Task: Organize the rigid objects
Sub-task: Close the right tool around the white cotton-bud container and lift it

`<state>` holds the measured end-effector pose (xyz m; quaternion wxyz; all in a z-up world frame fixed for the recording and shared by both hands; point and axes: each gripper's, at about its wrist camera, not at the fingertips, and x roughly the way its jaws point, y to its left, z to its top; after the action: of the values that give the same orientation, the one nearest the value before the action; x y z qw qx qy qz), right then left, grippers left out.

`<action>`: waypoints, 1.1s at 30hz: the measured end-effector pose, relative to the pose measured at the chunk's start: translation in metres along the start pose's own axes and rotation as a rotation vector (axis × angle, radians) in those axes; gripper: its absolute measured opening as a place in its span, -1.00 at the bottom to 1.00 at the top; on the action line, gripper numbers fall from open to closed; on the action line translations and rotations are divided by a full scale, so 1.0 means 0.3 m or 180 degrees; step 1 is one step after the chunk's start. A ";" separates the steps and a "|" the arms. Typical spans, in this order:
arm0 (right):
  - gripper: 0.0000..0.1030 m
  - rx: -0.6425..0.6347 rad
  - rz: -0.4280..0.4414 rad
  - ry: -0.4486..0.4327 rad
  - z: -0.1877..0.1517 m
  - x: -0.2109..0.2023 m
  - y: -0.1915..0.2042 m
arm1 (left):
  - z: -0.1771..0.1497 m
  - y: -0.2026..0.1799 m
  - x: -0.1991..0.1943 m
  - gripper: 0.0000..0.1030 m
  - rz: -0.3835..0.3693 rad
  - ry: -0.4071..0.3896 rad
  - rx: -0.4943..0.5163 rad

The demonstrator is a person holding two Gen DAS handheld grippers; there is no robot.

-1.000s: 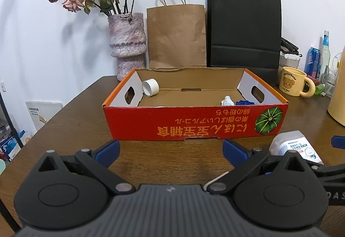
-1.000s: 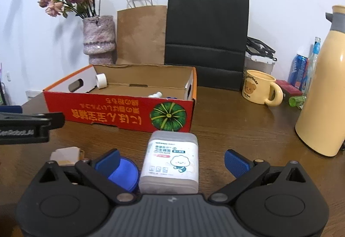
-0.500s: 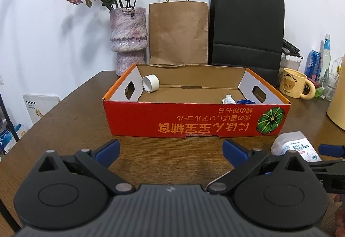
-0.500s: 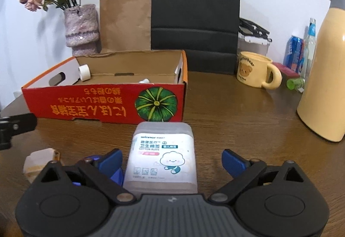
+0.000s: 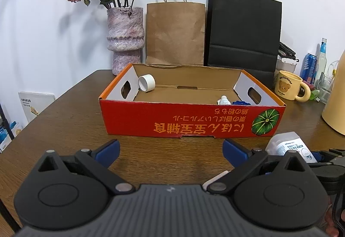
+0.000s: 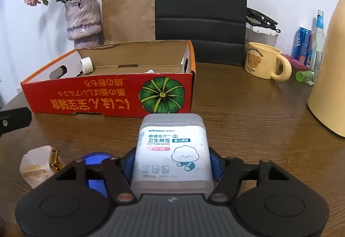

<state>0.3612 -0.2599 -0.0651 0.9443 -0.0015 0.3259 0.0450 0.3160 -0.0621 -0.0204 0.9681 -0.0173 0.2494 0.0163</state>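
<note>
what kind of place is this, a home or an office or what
Most likely a home, on a wooden dining or side table. A vase of dried roses and paper shopping bags stand against the wall, and a bear mug sits beside a thermos jug.

A translucent cotton-bud box [image 6: 172, 150] with a white cloud-printed label sits lower centre of the right wrist view, lying flat, label up. Behind it, centre left, stands the open red cardboard box [image 6: 107, 97], a white tape roll [image 6: 87, 65] in its far left corner.
</note>
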 end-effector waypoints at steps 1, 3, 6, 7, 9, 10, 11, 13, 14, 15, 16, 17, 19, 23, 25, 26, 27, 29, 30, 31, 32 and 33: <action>0.24 -0.0007 0.0004 -0.0009 -0.001 -0.001 0.000 | 0.000 -0.001 -0.001 1.00 0.0001 -0.0001 0.0004; 0.24 -0.0028 0.0007 -0.0047 -0.004 -0.009 0.000 | 0.000 -0.003 -0.001 1.00 0.0011 0.0001 0.0017; 0.24 -0.0038 0.0001 -0.0138 -0.006 -0.027 0.000 | -0.002 -0.005 0.003 1.00 0.0020 0.0015 0.0035; 0.24 -0.0037 0.0000 -0.0164 -0.006 -0.033 -0.001 | -0.002 -0.007 0.004 1.00 0.0021 0.0019 0.0039; 0.24 -0.0035 -0.0011 -0.0204 -0.007 -0.043 -0.003 | -0.002 -0.009 0.006 1.00 0.0032 0.0027 0.0048; 0.24 -0.0031 -0.0014 -0.0224 -0.007 -0.048 -0.005 | -0.002 -0.009 0.007 1.00 0.0029 0.0031 0.0050; 0.24 -0.0022 -0.0015 -0.0245 -0.006 -0.053 -0.008 | -0.003 -0.009 0.008 1.00 0.0029 0.0034 0.0051; 0.24 -0.0005 -0.0021 -0.0300 -0.007 -0.068 -0.011 | -0.004 -0.010 0.009 1.00 0.0030 0.0039 0.0060; 0.24 0.0001 -0.0030 -0.0328 -0.008 -0.076 -0.014 | -0.004 -0.011 0.009 1.00 0.0025 0.0042 0.0064; 0.24 0.0009 -0.0042 -0.0364 -0.009 -0.086 -0.016 | -0.005 -0.012 0.010 1.00 0.0022 0.0048 0.0070; 0.24 0.0015 -0.0050 -0.0391 -0.010 -0.094 -0.019 | -0.006 -0.014 0.011 1.00 0.0022 0.0053 0.0077; 0.24 0.0021 -0.0057 -0.0418 -0.011 -0.103 -0.020 | -0.007 -0.016 0.012 1.00 0.0023 0.0057 0.0085; 0.24 0.0028 -0.0066 -0.0477 -0.013 -0.121 -0.022 | -0.009 -0.020 0.011 1.00 0.0017 0.0058 0.0095; 0.24 0.0047 -0.0085 -0.0576 -0.025 -0.158 -0.029 | -0.011 -0.023 0.010 1.00 -0.0019 0.0052 0.0111; 0.24 0.0073 -0.0088 -0.0616 -0.032 -0.175 -0.036 | -0.013 -0.029 0.009 1.00 -0.0039 0.0055 0.0135; 0.24 0.0088 -0.0088 -0.0634 -0.036 -0.184 -0.040 | -0.016 -0.032 0.008 1.00 -0.0048 0.0056 0.0153; 0.24 0.0098 -0.0094 -0.0648 -0.039 -0.192 -0.040 | -0.018 -0.036 0.007 1.00 -0.0061 0.0056 0.0175; 0.24 0.0122 -0.0109 -0.0677 -0.047 -0.208 -0.048 | -0.024 -0.046 0.007 1.00 -0.0087 0.0063 0.0223; 0.24 0.0134 -0.0115 -0.0685 -0.051 -0.214 -0.052 | -0.027 -0.051 0.007 1.00 -0.0107 0.0070 0.0249; 0.24 0.0148 -0.0123 -0.0691 -0.055 -0.220 -0.056 | -0.030 -0.056 0.008 1.00 -0.0127 0.0078 0.0272; 0.24 0.0162 -0.0128 -0.0693 -0.059 -0.225 -0.060 | -0.034 -0.061 0.008 1.00 -0.0152 0.0084 0.0297; 0.24 0.0175 -0.0133 -0.0695 -0.062 -0.228 -0.062 | -0.037 -0.066 0.008 1.00 -0.0172 0.0089 0.0317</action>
<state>0.2976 -0.2849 -0.0382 0.9746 0.0225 0.2221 0.0162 0.3136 -0.0824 -0.0309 0.9643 0.0239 0.2629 -0.0225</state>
